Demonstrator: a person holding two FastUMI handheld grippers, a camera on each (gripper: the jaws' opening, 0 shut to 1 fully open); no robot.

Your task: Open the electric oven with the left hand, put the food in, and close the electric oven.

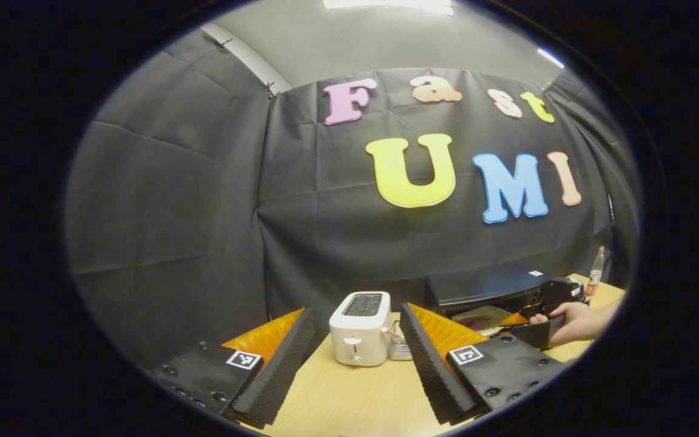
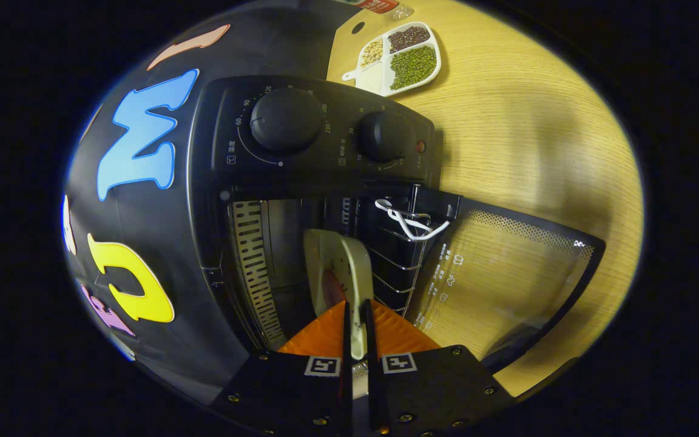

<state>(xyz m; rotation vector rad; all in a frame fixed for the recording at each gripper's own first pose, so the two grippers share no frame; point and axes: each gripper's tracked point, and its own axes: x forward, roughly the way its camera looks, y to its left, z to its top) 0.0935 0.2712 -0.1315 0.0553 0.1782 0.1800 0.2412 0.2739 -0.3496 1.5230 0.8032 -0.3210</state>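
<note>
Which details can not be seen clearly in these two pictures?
- Food on the pale round plate: right gripper view shows it edge-on, only a reddish patch.
- Right tool: its fingers hide the plate's rim.
- Black electric oven: in left gripper view, the cavity is blocked by a hand.
- White toaster: slot contents too small.

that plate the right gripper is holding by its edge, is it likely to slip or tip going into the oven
The plate looks stiff and glazed, so probably slippery. The right gripper pinches only its rim, so the far end may sag. The food on it could slide off.
</note>
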